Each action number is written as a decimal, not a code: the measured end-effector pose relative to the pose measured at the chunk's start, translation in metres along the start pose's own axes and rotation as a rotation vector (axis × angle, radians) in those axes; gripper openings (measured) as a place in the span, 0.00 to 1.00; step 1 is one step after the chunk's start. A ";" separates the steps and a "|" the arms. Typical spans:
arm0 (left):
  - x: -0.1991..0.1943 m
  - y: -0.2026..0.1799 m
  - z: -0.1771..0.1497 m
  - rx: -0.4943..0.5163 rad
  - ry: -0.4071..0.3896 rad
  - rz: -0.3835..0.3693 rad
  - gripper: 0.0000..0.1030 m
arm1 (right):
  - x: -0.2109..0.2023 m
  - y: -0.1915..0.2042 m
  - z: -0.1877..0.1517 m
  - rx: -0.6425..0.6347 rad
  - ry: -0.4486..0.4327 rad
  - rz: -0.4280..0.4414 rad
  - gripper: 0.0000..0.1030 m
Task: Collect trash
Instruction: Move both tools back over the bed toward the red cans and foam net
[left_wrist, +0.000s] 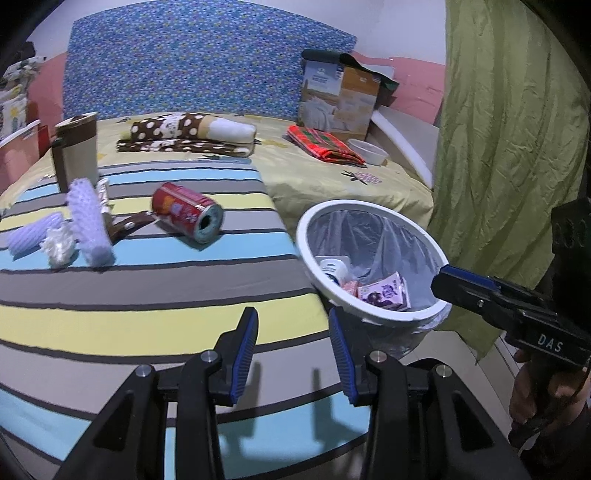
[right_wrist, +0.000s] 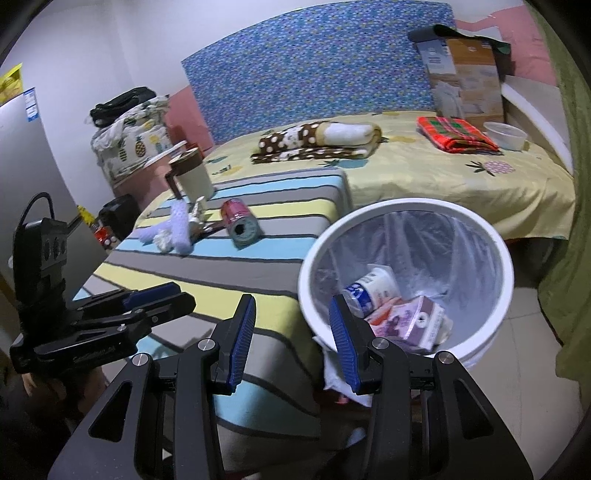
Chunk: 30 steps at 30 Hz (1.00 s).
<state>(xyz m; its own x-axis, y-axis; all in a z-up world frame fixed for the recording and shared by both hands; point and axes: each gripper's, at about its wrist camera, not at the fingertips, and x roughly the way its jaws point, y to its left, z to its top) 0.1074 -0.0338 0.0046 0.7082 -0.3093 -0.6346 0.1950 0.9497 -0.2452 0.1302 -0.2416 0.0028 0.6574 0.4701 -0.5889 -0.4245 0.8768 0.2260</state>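
Both grippers' fingers (left_wrist: 251, 354) (right_wrist: 242, 343) gape empty beside the bin's rim (right_wrist: 369, 218) at the striped cloth's edge (left_wrist: 295, 258).

My black matt plastic left gripper (left_wrist: 293, 354) carries ribbed blue rubbery pads (left_wrist: 246, 354). The red glossy metal can (left_wrist: 187, 213) lies on smooth striped cloth (left_wrist: 147, 295); the white plastic bin (right_wrist: 406, 218) holds a clear crinkled film liner (right_wrist: 461, 266).

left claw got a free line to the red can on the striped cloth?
Probably yes. The left claw is open and empty, and only bare striped cloth lies between it and the red can. The foam rollers sit off to the side.
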 end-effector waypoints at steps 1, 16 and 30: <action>-0.002 0.003 -0.001 -0.007 -0.001 0.008 0.40 | 0.000 0.002 -0.001 -0.004 0.002 0.005 0.42; -0.020 0.046 -0.010 -0.096 -0.021 0.113 0.40 | 0.018 0.026 0.006 -0.074 0.031 0.049 0.42; -0.028 0.079 -0.009 -0.163 -0.034 0.188 0.40 | 0.037 0.042 0.019 -0.138 0.045 0.091 0.47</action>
<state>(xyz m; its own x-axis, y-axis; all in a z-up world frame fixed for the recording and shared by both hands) 0.0972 0.0494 -0.0037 0.7447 -0.1234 -0.6559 -0.0523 0.9690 -0.2417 0.1487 -0.1850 0.0055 0.5849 0.5395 -0.6056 -0.5646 0.8069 0.1735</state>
